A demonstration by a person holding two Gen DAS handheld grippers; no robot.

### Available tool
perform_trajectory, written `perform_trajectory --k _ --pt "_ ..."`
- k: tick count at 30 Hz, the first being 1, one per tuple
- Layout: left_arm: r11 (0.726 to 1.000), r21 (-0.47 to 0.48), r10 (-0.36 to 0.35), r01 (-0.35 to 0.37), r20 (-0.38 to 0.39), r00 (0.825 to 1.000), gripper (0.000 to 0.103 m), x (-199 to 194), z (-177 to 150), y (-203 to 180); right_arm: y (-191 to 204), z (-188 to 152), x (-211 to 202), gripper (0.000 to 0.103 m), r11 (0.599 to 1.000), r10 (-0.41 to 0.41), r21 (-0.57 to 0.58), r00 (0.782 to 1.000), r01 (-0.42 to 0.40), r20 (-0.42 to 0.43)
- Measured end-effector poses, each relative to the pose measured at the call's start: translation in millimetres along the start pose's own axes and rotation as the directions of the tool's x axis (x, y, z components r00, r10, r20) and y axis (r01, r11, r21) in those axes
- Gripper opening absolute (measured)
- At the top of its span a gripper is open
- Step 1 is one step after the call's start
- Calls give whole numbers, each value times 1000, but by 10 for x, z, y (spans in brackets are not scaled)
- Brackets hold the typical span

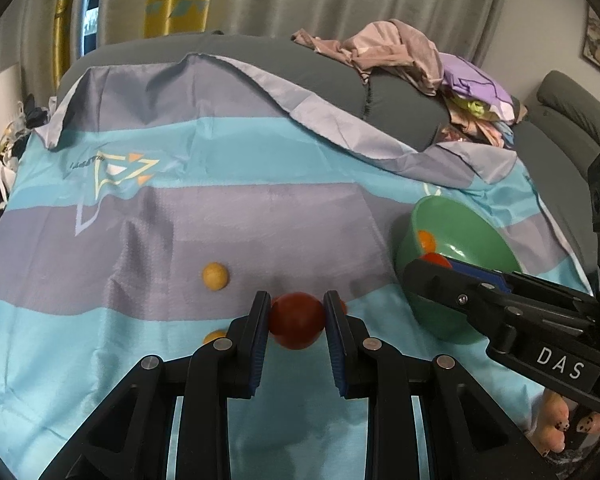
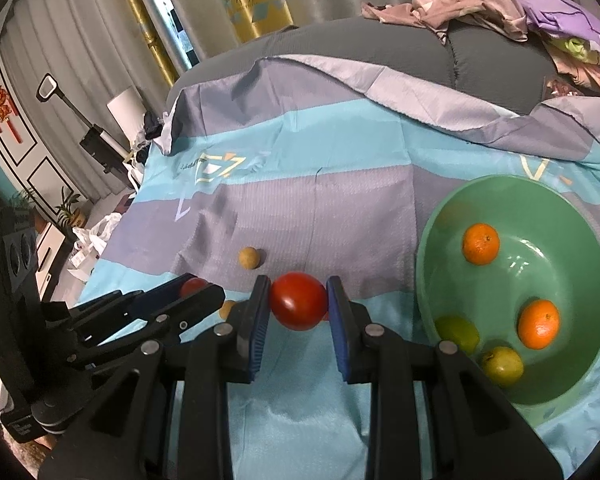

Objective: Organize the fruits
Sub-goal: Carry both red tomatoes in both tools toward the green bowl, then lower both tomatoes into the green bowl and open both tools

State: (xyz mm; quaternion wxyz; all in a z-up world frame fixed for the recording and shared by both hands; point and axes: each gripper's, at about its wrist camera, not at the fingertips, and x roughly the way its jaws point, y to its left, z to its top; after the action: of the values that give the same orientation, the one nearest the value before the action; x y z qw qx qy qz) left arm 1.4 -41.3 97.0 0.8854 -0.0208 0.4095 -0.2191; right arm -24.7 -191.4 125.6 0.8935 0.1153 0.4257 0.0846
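My left gripper [image 1: 296,308] is shut on a red tomato [image 1: 295,320], held low over the striped cloth. My right gripper [image 2: 299,294] is shut on another red tomato [image 2: 299,301], left of the green bowl [image 2: 580,216]. The bowl holds two oranges [image 2: 480,244] [image 2: 538,324] and two green fruits [image 2: 502,365] [image 2: 458,332]. A small yellow-brown fruit [image 1: 215,276] lies on the cloth ahead of the left gripper, and another [image 1: 214,336] sits by its left finger. In the left wrist view the right gripper [image 1: 436,264] reaches in front of the bowl [image 1: 480,232]. A bit of another red fruit [image 2: 325,316] peeks behind the right finger.
The blue and grey striped cloth [image 1: 260,220] covers a bed. A grey duvet [image 1: 380,80] and a pile of clothes [image 1: 420,56] lie at the back. A grey sofa [image 1: 572,104] stands far right. Bags and a floor lamp [image 2: 80,120] stand left of the bed.
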Motion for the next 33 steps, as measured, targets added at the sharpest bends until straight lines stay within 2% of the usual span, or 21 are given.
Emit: perform_trajectory --k 15,33 --pt "996 39 -76 75 31 997 27 3 172 -508 -369 80 -436 29 997 -15 79 996 8 87" --pt "981 100 -167 167 -7 986 27 268 281 -1183 -945 76 -746 29 975 -92 216 986 60 140"
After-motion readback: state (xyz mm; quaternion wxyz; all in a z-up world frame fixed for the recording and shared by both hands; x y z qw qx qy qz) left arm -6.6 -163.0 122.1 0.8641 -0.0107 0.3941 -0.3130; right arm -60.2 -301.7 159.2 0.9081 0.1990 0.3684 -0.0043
